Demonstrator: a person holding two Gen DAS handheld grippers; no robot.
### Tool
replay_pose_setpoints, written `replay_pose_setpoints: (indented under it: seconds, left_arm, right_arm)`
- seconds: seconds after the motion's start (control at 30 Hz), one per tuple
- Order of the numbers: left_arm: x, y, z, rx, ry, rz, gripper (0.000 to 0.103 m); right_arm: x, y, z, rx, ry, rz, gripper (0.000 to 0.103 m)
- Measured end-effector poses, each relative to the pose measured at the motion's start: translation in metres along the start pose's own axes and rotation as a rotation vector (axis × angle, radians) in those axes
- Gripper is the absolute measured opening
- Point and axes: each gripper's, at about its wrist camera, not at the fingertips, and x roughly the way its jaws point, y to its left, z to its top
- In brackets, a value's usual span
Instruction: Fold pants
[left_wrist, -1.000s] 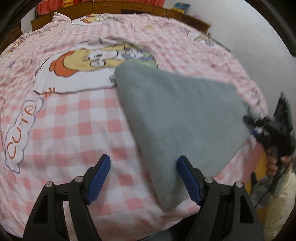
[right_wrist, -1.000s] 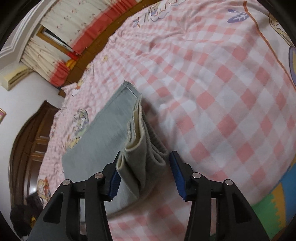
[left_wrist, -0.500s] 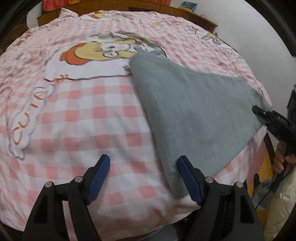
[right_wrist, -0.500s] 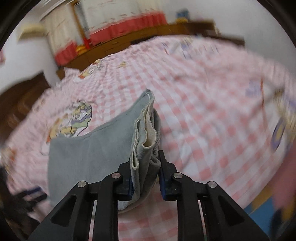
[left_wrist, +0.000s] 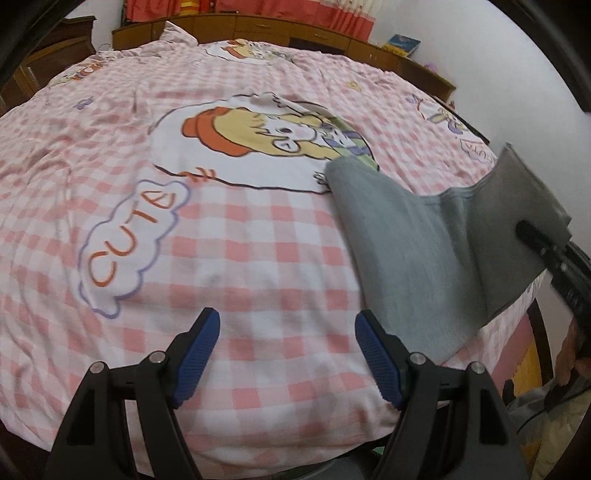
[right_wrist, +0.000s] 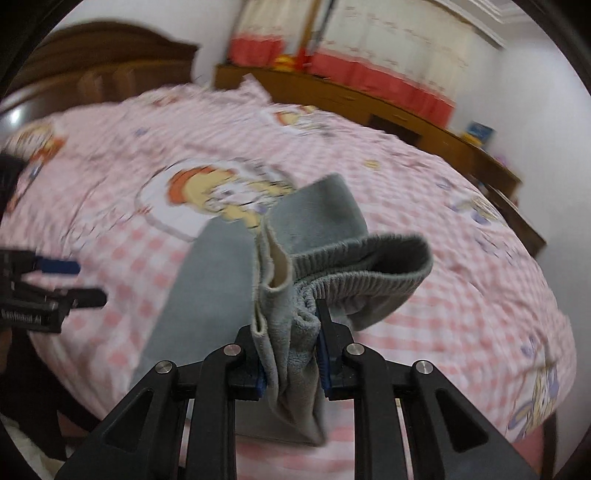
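Note:
The grey pants (left_wrist: 402, 243) lie folded lengthwise on the pink checked bedspread (left_wrist: 240, 236), at the right of the left wrist view. My right gripper (right_wrist: 290, 354) is shut on the bunched waistband end of the pants (right_wrist: 332, 258) and holds it lifted above the bed; it shows at the right edge of the left wrist view (left_wrist: 532, 236). My left gripper (left_wrist: 284, 343) is open and empty, low over the bedspread just left of the pants' near end. It shows at the left edge of the right wrist view (right_wrist: 62, 280).
The bed's near edge runs just below my left gripper. A wooden cabinet (left_wrist: 295, 33) with red curtains lines the far side. A dark wooden headboard (right_wrist: 103, 74) stands at the far left. A white wall (left_wrist: 509, 66) is on the right.
My right gripper has shut on the waistband end and lifted it off the bed, swinging toward the legs. My left gripper has drawn left, off the pants, and stays open.

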Motion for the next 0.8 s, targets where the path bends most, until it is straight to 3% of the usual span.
replay_pose_setpoints:
  seconds: [0.23,0.33,0.43,0.63,0.8]
  left_arm:
    - [-0.006,0.023,-0.003,-0.054,-0.017,-0.005,0.079]
    - [-0.007,0.029,-0.005,-0.071,-0.021,-0.010,0.079]
    - [-0.008,0.032,-0.005,-0.077,-0.023,-0.016,0.079]
    - [-0.012,0.025,0.001,-0.060,-0.035,-0.037,0.079]
    - [-0.018,0.000,0.016,-0.007,-0.052,-0.084,0.079]
  right_arm:
    - [0.033,0.061,-0.005,-0.124,0.088,0.084,0.022]
    - [0.045,0.072,-0.012,-0.117,0.116,0.095,0.030]
    - [0.034,0.068,-0.011,-0.057,0.102,0.156,0.044]
    - [-0.004,0.042,-0.013,0.063,0.061,0.312,0.045]
    - [-0.020,0.002,-0.018,0.154,0.029,0.238,0.045]
